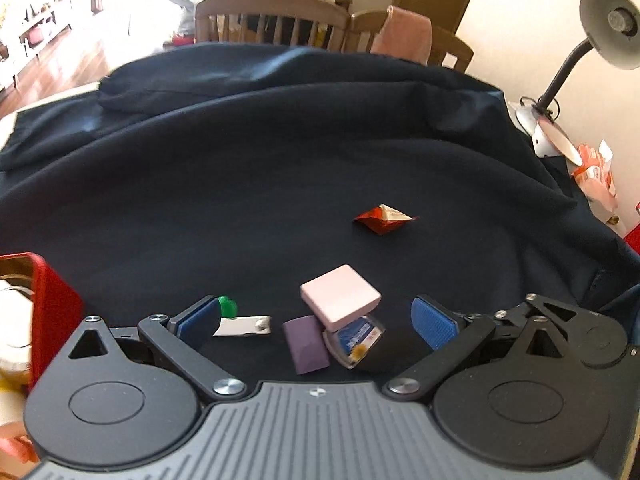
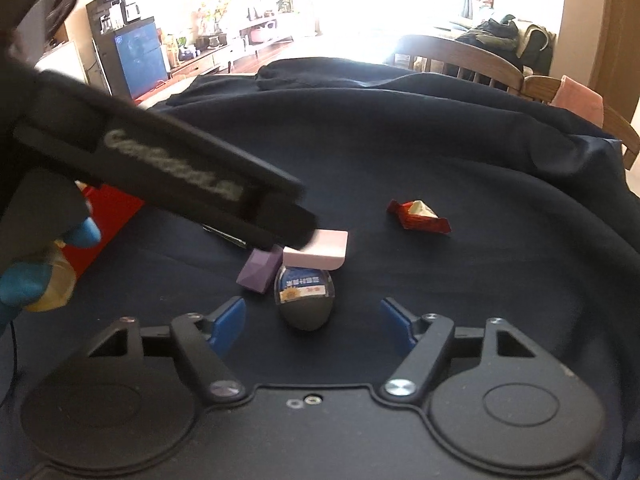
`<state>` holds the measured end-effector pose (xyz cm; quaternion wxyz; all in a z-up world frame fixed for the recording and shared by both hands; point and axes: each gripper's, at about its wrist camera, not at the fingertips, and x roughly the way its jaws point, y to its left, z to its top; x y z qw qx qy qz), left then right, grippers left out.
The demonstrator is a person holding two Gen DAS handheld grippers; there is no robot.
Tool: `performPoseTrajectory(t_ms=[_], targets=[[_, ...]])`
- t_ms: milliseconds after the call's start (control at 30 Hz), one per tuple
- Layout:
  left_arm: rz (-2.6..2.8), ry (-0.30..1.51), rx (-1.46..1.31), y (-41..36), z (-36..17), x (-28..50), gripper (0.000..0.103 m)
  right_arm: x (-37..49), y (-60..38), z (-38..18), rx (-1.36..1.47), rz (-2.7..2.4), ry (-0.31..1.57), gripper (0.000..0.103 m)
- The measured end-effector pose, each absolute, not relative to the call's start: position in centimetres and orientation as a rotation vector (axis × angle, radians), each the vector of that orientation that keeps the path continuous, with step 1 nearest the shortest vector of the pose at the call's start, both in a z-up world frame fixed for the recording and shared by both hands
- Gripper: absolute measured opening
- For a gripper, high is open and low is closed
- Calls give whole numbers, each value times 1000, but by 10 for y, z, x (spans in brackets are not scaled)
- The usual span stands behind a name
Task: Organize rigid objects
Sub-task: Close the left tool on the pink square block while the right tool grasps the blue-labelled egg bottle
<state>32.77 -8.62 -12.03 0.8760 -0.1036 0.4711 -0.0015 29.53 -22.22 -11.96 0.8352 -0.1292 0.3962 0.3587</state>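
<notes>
A pink flat block [image 1: 340,294] leans on a clear oval case with a blue label [image 1: 354,338], beside a purple block [image 1: 306,344], a silver USB stick [image 1: 246,326] and a small green piece [image 1: 228,306], all on a dark cloth. My left gripper [image 1: 316,320] is open, its jaws standing wide around this cluster. In the right wrist view my right gripper [image 2: 312,320] is open around the oval case [image 2: 306,296]; the pink block [image 2: 318,250] and purple block [image 2: 260,268] lie just beyond. The left gripper's body [image 2: 160,176] hangs over them.
A red folded wrapper [image 1: 384,219] lies farther out on the cloth [image 1: 280,160]; it also shows in the right wrist view [image 2: 418,214]. A red box [image 1: 52,308] stands at the left. A desk lamp [image 1: 560,92] and wooden chairs [image 1: 272,20] border the table.
</notes>
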Motion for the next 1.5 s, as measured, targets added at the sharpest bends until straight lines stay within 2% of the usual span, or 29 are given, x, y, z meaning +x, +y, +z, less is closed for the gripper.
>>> performPoseTrajectory(t_ms=[367, 500, 633, 700, 800, 900, 1067, 1133, 1500], targets=[[-19, 1074, -255, -100, -139, 370, 100, 305, -216, -131, -272, 781, 837, 63], [-10, 1119, -286, -100, -148, 379, 90, 308, -215, -135, -263, 779, 846, 59], [-8, 1136, -287, -101, -154, 382, 84, 310, -214, -140, -261, 779, 849, 56], [-7, 1148, -291, -101, -156, 384, 76, 312, -215, -141, -261, 777, 847, 56], [-1, 1141, -283, -102, -156, 384, 74, 310, -215, -142, -262, 778, 842, 55], [9, 1132, -280, -102, -155, 383, 58, 306, -216, -140, -271, 777, 833, 53], [14, 1125, -276, -100, -154, 380, 45, 301, -219, -139, -282, 772, 823, 44], [14, 1119, -269, -100, -154, 378, 45, 298, -220, -139, -289, 770, 820, 39], [21, 1092, -293, -94, -148, 370, 44, 282, -231, -132, -268, 752, 824, 38]])
